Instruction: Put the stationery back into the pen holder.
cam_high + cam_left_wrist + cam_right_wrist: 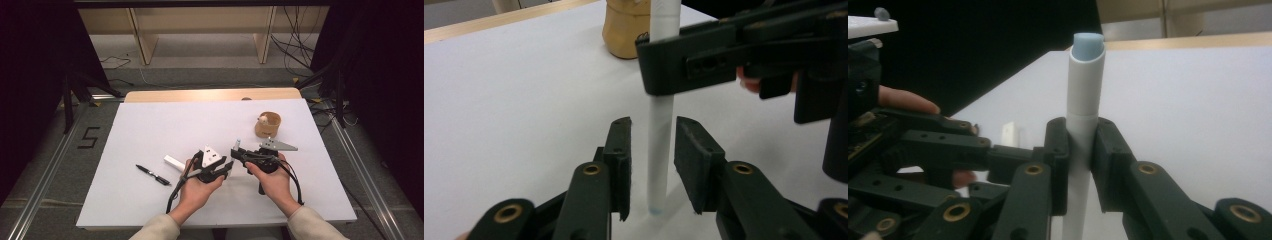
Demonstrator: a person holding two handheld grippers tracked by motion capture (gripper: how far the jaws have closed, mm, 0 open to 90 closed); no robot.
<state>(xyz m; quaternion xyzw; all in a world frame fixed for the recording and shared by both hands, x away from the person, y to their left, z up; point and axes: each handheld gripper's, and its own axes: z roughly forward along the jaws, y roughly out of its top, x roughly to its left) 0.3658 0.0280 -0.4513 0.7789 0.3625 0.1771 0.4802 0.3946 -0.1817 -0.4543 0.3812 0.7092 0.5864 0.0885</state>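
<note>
A white pen-like tube (1087, 85) with a pale blue end stands upright, and my right gripper (1080, 135) is shut on its middle. In the left gripper view the tube (660, 150) hangs with its blue-tinged lower tip just above the white table cover. My left gripper (652, 135) stands open around that lower part, with a clear gap at one pad and a thin one at the other. From above, both grippers meet at the table's centre front: left gripper (228, 168), right gripper (238, 154), tube tip (238, 143) poking up between them.
A tan wooden cup (268, 124) stands behind the right hand. A black pen (153, 175) and a small white piece (174, 161) lie left of the left hand. The white table cover (150, 125) spreads around them.
</note>
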